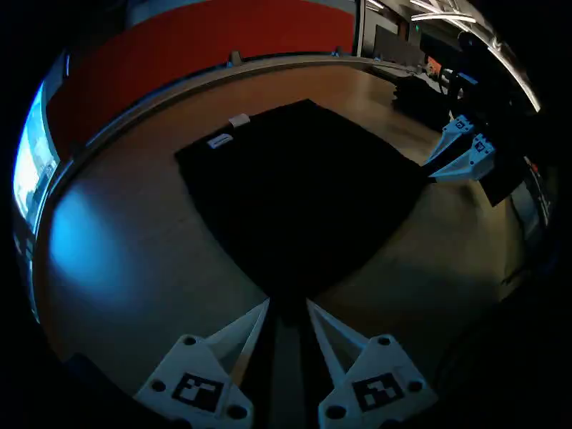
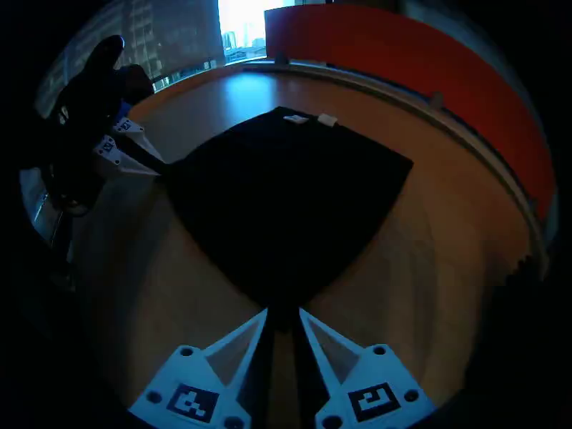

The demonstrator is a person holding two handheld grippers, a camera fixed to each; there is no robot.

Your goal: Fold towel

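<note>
While the dark towel [image 1: 300, 193] lies spread flat on the wooden desk [image 1: 143, 243], both tools sit at its corners. Towel outline reads as a diamond from either camera, with two small white tags [image 1: 220, 141] on the far edge.

Left tool [image 1: 287, 306]: near corner of the towel runs in between its two fingertips. Tips stand close together with a narrow dark gap. Cannot tell whether the fingers press on the cloth; too dim.

Right tool [image 2: 284, 311]: same arrangement, with another towel corner reaching in between the tips and the fingers nearly together. Grip not readable either.

Cross-check: left gripper view shows the right tool at the towel's right-hand corner, white fingers converging to a point that touches the cloth. Right gripper view shows the left tool likewise at the left-hand corner.

Surroundings: red panel [image 1: 214, 43] behind the desk's curved far edge; bright window [image 2: 239, 21] beyond. Blue light reflects off the desk surface.
</note>
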